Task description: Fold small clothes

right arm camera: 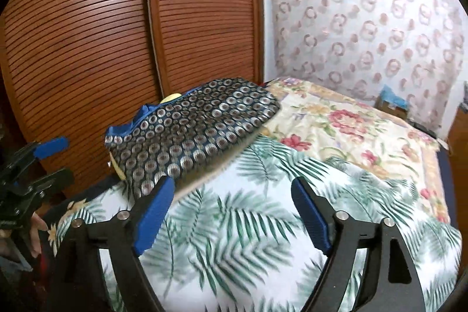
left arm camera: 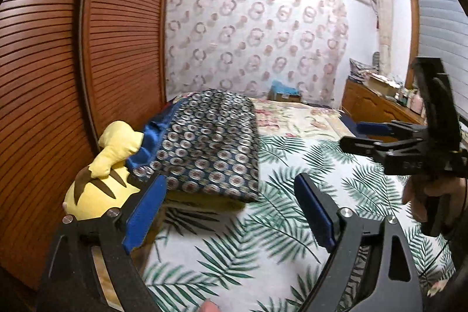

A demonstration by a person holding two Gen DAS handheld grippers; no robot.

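Note:
A folded dark blue garment with silver circle print (left arm camera: 210, 142) lies on the bed's left side, over a palm-leaf sheet (left arm camera: 278, 224); it also shows in the right wrist view (right arm camera: 193, 130). My left gripper (left arm camera: 231, 209) is open and empty, held above the sheet just short of the garment's near edge. My right gripper (right arm camera: 234, 212) is open and empty too, above the sheet near the garment's front corner. It shows in the left wrist view (left arm camera: 355, 135) at the right, the left gripper in the right wrist view (right arm camera: 58, 160) at the left edge.
A yellow plush toy (left arm camera: 102, 174) lies left of the garment against brown slatted wardrobe doors (left arm camera: 58, 78). A floral quilt (right arm camera: 351, 130) covers the far bed. A wooden dresser (left arm camera: 377, 104) with clutter stands at the right, a curtained wall behind.

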